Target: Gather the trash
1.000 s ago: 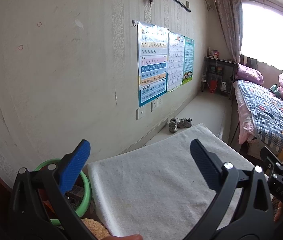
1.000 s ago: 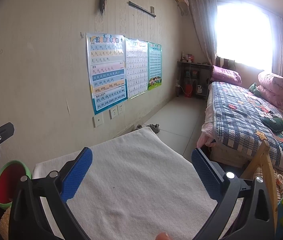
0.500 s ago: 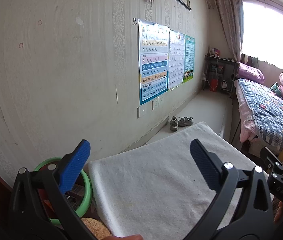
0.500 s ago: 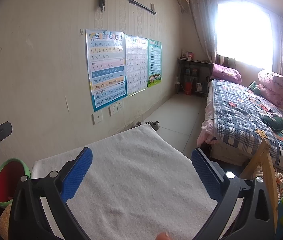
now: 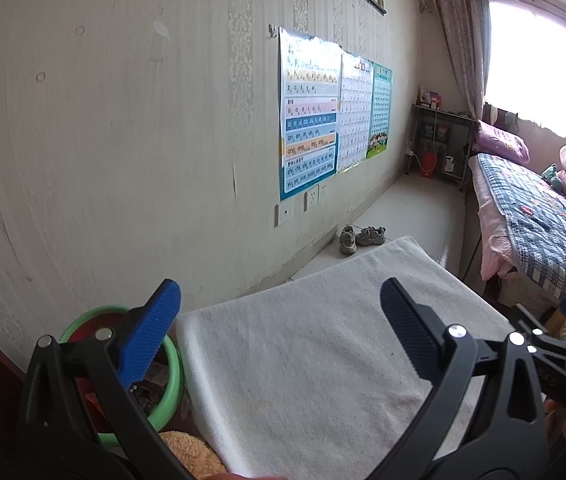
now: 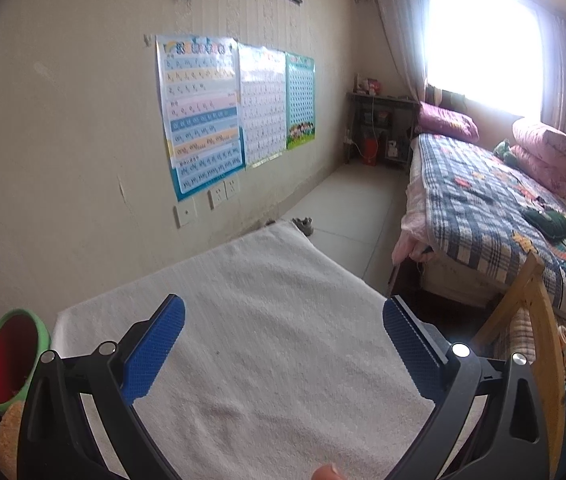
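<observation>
My left gripper (image 5: 279, 320) is open and empty, held above the near left part of a white towel-covered table (image 5: 323, 344). My right gripper (image 6: 283, 328) is open and empty above the same towel (image 6: 267, 312). A green-rimmed bin with a red inside (image 5: 171, 376) stands at the table's left edge, just behind my left finger, with some dark scraps in it. It also shows in the right wrist view (image 6: 7, 360). No loose trash shows on the towel.
A wall with posters (image 5: 311, 120) runs along the left. A pair of shoes (image 5: 359, 238) lies on the floor beyond the table. A bed with a plaid quilt (image 6: 495, 216) stands at the right. A wooden frame (image 6: 531, 312) is near my right gripper.
Both grippers have risen and tilted slightly, so the views shift a little. Both stay open and empty.
</observation>
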Motion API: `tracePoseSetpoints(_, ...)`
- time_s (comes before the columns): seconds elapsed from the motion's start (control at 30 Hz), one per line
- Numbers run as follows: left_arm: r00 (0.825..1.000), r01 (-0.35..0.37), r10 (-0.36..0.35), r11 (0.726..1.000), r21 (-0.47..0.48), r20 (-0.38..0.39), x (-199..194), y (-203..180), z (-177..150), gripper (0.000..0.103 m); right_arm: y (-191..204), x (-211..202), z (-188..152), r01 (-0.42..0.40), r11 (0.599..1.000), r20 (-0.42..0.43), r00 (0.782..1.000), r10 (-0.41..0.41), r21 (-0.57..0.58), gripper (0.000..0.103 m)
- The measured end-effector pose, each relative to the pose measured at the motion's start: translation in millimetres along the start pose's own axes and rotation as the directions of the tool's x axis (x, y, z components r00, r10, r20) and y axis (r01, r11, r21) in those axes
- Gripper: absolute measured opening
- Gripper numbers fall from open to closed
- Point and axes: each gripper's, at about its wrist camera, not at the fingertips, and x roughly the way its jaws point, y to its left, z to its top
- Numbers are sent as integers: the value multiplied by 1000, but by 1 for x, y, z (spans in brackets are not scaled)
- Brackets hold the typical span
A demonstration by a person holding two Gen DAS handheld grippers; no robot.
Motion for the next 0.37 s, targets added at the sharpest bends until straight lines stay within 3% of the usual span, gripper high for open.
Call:
tracePoseSetpoints(0.17,1000,-10,10,1000,-3,3,1,2,-2,98,-18,68,-25,38,995,-155,988,-23,96,96)
tracePoseSetpoints(0.27,1000,17,-17,999,-39,-10,-1,10,-2,98,-34,124,-56,115,987,-260,962,-83,111,96)
tracePoseSetpoints(0.37,1000,25,-25,999,-40,-5,-8,20,-3,98,-38,150,-76,143,984,-298,949,-106,106,96)
